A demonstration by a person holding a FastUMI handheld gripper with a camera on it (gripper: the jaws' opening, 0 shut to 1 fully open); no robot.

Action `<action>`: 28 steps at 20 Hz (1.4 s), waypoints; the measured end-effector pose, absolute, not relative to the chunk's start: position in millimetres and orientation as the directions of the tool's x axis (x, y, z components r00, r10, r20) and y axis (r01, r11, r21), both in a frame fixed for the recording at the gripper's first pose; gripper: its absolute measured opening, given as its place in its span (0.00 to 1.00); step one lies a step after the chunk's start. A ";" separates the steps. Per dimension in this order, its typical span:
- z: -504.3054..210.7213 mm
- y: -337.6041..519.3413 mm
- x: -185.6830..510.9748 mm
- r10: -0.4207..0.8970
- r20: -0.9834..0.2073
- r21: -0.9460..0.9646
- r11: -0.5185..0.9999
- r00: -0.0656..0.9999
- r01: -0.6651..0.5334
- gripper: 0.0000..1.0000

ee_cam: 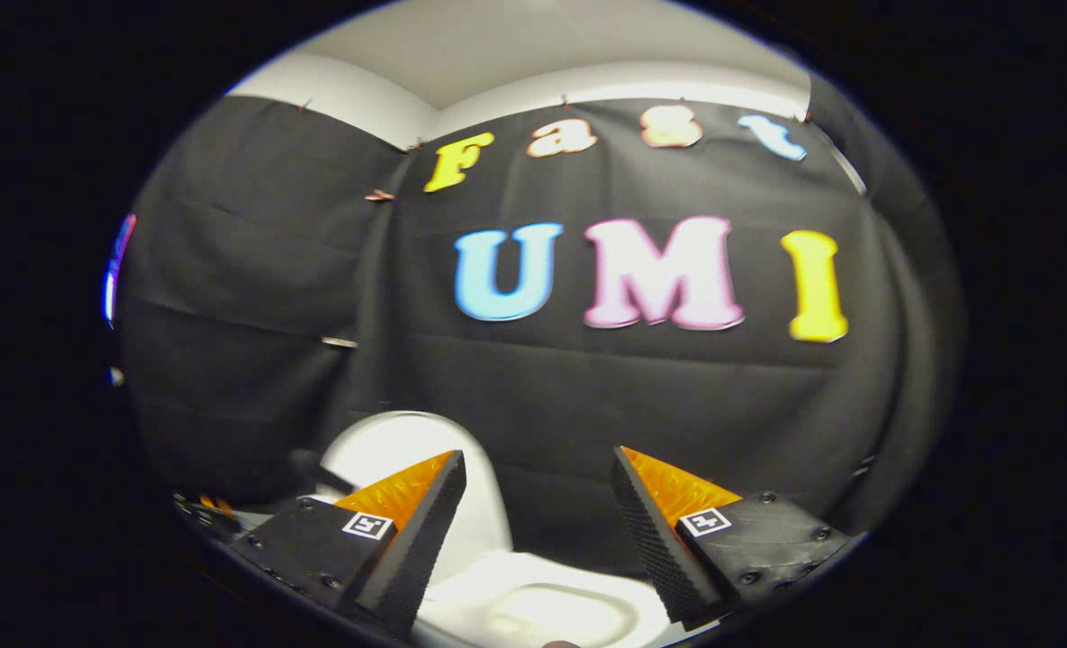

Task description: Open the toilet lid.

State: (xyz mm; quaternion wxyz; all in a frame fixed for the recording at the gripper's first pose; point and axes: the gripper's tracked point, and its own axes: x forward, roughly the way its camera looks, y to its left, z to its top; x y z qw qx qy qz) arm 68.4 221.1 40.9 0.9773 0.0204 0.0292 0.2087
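Two fingers of the gripper [538, 463] rise from the bottom of the frame, spread wide apart with nothing held between them. At lower left, beside and partly behind the left finger [425, 504], the white toilet lid [389, 445] stands raised, its rounded top leaning back toward the black cloth wall [587, 396]. In the lower centre, between the fingers and below their tips, lies the white toilet seat [515, 576] with the bowl opening [556, 616] showing inside it. The right finger [650, 531] sits at lower right, clear of the toilet. Above the cloth, in the upper part of the frame, runs a pale wall and ceiling [542, 54].
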 end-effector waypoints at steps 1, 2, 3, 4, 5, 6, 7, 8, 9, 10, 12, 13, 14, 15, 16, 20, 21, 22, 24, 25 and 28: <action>38.7 186.5 76.1 0.337 -0.034 0.029 0.941 0.941 -0.336 1.00; 36.9 160.1 81.0 0.283 -0.043 0.035 0.959 0.958 -0.281 1.00; 31.5 140.9 81.9 0.241 -0.066 0.065 0.969 0.968 -0.237 0.99; 27.9 122.8 80.9 0.208 -0.084 0.101 0.975 0.974 -0.200 0.99; 27.3 107.1 79.8 0.178 -0.086 0.133 0.977 0.980 -0.166 0.99; 29.1 90.3 80.3 0.145 -0.081 0.152 0.980 0.986 -0.131 0.99; 28.6 76.4 80.7 0.112 -0.077 0.158 0.982 0.991 -0.099 0.99; 26.4 63.6 81.3 0.087 -0.076 0.159 0.984 0.993 -0.074 0.99; 24.4 54.2 80.8 0.069 -0.073 0.157 0.986 0.995 -0.057 0.99; 23.8 49.0 79.9 0.064 -0.074 0.158 0.986 0.995 -0.051 0.99; 23.2 48.1 74.4 0.075 -0.073 0.154 0.986 0.995 -0.063 0.99; 22.5 49.1 72.5 0.078 -0.069 0.138 0.988 0.994 -0.068 0.99; 21.3 51.9 72.8 0.085 -0.064 0.119 0.990 0.994 -0.077 0.99; 22.6 54.6 72.0 0.090 -0.054 0.100 0.991 0.995 -0.084 0.99; 23.2 59.2 71.9 0.099 -0.051 0.085 0.992 0.994 -0.094 0.99; 10.8 73.7 69.5 0.135 -0.077 0.038 0.990 0.988 -0.132 0.99; 10.1 75.0 67.4 0.138 -0.073 0.040 0.990 0.988 -0.136 0.99; 11.6 80.5 67.1 0.142 -0.075 0.046 0.989 0.987 -0.139 0.99; 6.0 87.0 68.1 0.149 -0.084 0.046 0.988 0.985 -0.146 0.98; 4.2 88.3 70.0 0.149 -0.091 0.043 0.988 0.985 -0.145 0.99; 4.2 93.4 68.0 0.163 -0.089 0.064 0.985 0.983 -0.158 0.99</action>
